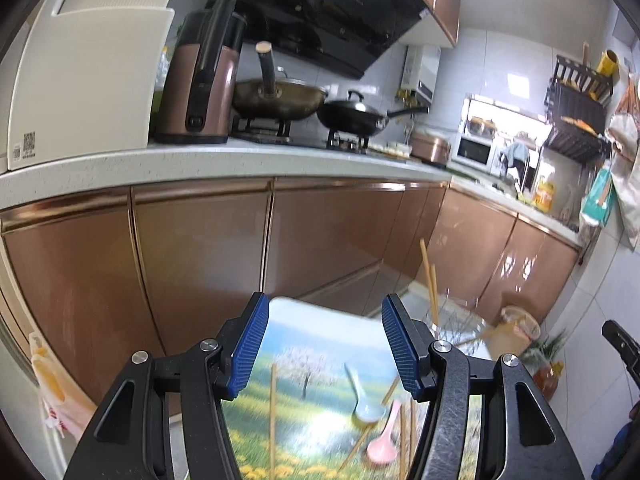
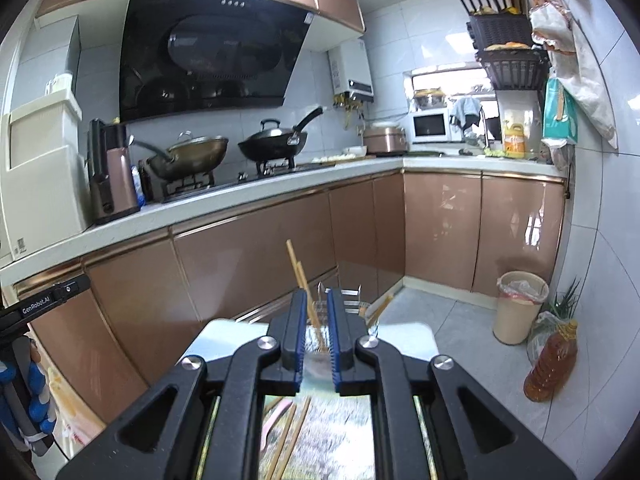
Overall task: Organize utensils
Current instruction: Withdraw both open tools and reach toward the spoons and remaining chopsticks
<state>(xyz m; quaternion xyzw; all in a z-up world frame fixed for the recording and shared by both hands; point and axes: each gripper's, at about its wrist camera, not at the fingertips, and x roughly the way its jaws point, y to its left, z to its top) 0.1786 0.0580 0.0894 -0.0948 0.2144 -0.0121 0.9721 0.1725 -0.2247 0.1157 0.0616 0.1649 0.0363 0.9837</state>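
Note:
A small table with a landscape-print top (image 1: 304,344) holds the utensils. On it lie a pale blue spoon (image 1: 362,398), a pink spoon (image 1: 385,436) and several loose wooden chopsticks (image 1: 273,412). A clear glass holder (image 1: 456,322) at the table's far right corner has chopsticks (image 1: 427,276) standing in it. My left gripper (image 1: 325,346) is open and empty above the table. My right gripper (image 2: 318,338) has its jaws close together with a narrow gap, in front of the glass holder (image 2: 320,344) and its upright chopsticks (image 2: 300,272). I see nothing held between its fingers.
Bronze cabinet fronts (image 1: 200,256) run behind the table under a white counter (image 1: 240,160) with woks on a stove. A lined bin (image 2: 520,306), an oil bottle (image 2: 554,360) and green onions stand on the tiled floor at right. A fridge is at left.

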